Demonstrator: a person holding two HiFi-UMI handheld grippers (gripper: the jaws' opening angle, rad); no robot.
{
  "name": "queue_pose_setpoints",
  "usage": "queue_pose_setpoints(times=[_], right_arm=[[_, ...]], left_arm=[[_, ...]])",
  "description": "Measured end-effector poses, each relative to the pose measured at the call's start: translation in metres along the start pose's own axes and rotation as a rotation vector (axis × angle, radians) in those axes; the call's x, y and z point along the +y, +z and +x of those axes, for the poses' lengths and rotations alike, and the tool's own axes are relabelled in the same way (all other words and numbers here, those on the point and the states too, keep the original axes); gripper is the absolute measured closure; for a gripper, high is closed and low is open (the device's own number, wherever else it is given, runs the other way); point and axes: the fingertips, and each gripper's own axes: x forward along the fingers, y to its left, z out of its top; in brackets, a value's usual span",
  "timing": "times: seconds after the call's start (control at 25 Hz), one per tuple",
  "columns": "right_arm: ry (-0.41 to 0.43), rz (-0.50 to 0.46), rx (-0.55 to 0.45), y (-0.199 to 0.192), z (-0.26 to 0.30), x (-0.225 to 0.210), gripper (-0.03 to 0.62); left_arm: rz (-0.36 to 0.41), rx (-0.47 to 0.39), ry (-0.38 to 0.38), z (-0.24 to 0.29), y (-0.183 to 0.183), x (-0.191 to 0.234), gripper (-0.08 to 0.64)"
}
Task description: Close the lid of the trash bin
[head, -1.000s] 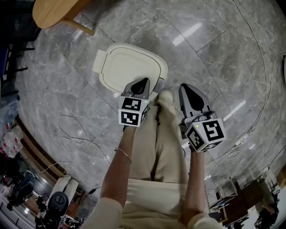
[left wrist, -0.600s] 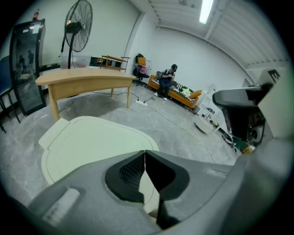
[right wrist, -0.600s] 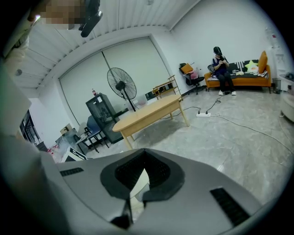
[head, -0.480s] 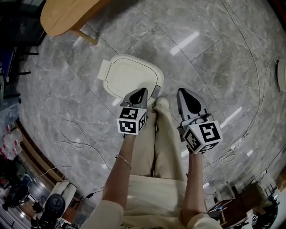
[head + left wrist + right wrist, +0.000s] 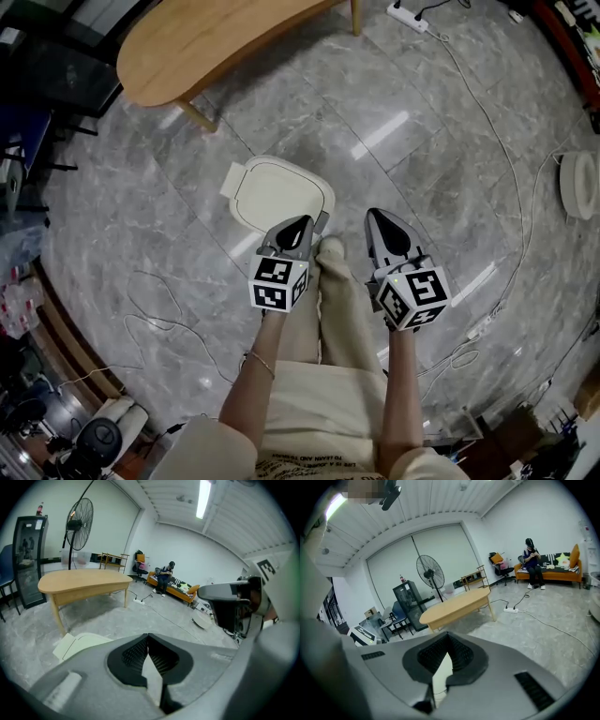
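While both grippers hang above the person's legs [image 5: 337, 319], the left gripper [image 5: 148, 635] has its jaws pressed together on nothing. The right gripper [image 5: 447, 634] also has its tips meeting, empty. Just beyond the left gripper's tip, the trash bin [image 5: 248, 206] stands on the grey marble floor [image 5: 422, 141], its lid [image 5: 286, 187] lying flat and closed. Farther off stands a wooden table [image 5: 206, 42].

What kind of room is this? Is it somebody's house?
Probably not a house. It looks like a big workroom or office lounge, with bare white walls, a long wooden table, a tall fan and an orange sofa.
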Motion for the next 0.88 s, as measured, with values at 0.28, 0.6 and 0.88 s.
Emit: queue_pose_setpoints(times=[0.28, 0.6, 0.88], right_arm=[[0.025, -0.016, -0.016, 0.035, -0.011, 0.014, 0.588], [0.069, -0.08, -0.074, 0.092, -0.026, 0.031, 0.588], [0.098, -0.141, -0.129, 0.133, -0.03, 0.041, 0.588]], left_arm=[[0.028, -0.093, -0.001, -0.035, 0.055, -0.017, 0.537], [0.06, -0.22, 0.024, -0.077, 0.123, -0.022, 0.537], [0.089, -0.325, 0.053, -0.115, 0.169, -0.028, 0.537]])
